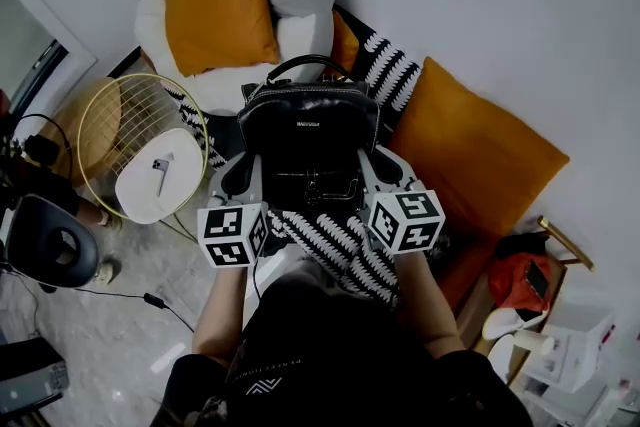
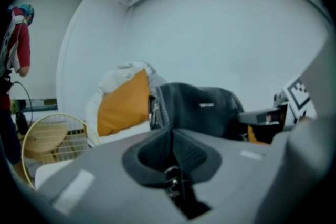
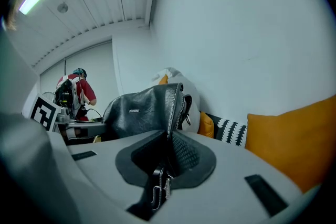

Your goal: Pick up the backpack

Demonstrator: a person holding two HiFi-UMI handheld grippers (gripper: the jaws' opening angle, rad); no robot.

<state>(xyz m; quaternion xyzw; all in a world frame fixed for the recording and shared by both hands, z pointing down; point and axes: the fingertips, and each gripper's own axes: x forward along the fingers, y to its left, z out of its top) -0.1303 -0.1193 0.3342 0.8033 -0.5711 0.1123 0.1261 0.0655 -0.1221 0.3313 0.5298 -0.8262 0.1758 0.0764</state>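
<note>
A black leather backpack (image 1: 308, 130) with a top handle hangs between my two grippers, above the sofa. My left gripper (image 1: 243, 173) is shut on the bag's left side edge. My right gripper (image 1: 386, 167) is shut on its right side edge. In the left gripper view the backpack (image 2: 197, 110) stands upright just past the left gripper (image 2: 170, 136), whose pads pinch a seam with a strap and buckle hanging between them. The right gripper view shows the backpack (image 3: 142, 107) with its stitched edge and zipper caught in the right gripper (image 3: 168, 140).
Beneath lie an orange cushion (image 1: 215, 5), a second orange cushion (image 1: 470, 150) and a black-and-white patterned cushion (image 1: 392, 65). A round gold wire side table (image 1: 140, 145) stands at the left. A person in red (image 3: 79, 93) stands far back. Bags and boxes (image 1: 525, 280) sit at the right.
</note>
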